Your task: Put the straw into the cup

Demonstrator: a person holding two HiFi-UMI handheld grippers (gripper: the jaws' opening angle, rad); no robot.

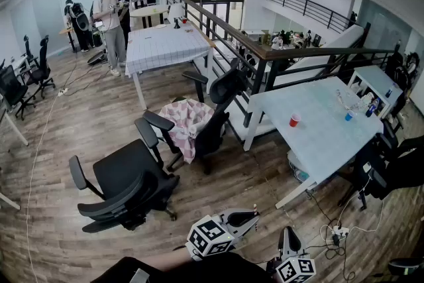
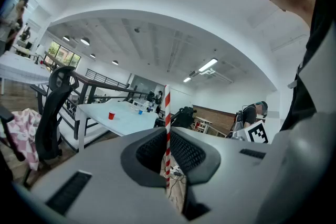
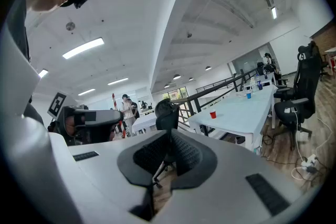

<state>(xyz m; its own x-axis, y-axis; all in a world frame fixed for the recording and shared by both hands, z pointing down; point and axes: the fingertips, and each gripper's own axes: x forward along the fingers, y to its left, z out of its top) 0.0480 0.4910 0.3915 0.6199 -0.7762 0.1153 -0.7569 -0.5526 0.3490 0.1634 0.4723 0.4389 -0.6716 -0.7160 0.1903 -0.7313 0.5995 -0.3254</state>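
A red-and-white striped straw [image 2: 167,113] stands upright between the jaws of my left gripper [image 2: 168,136], which is shut on it. The right gripper view also shows the straw [image 3: 114,99], above the left gripper [image 3: 86,123]. The red cup [image 1: 295,119] stands far off on the long white table [image 1: 324,136], and shows small in both gripper views [image 2: 111,115] [image 3: 212,114]. My right gripper [image 3: 169,152] is shut with nothing in it. In the head view both grippers, left [image 1: 248,215] and right [image 1: 287,236], are low at the bottom edge, well short of the table.
Black office chairs [image 1: 129,185] [image 1: 212,113] stand on the wood floor between me and the table, one draped with a pink cloth [image 1: 185,119]. A blue cup [image 1: 348,116] and bottles sit at the table's far end. A railing [image 1: 265,53] runs behind. People [image 1: 109,13] stand far left.
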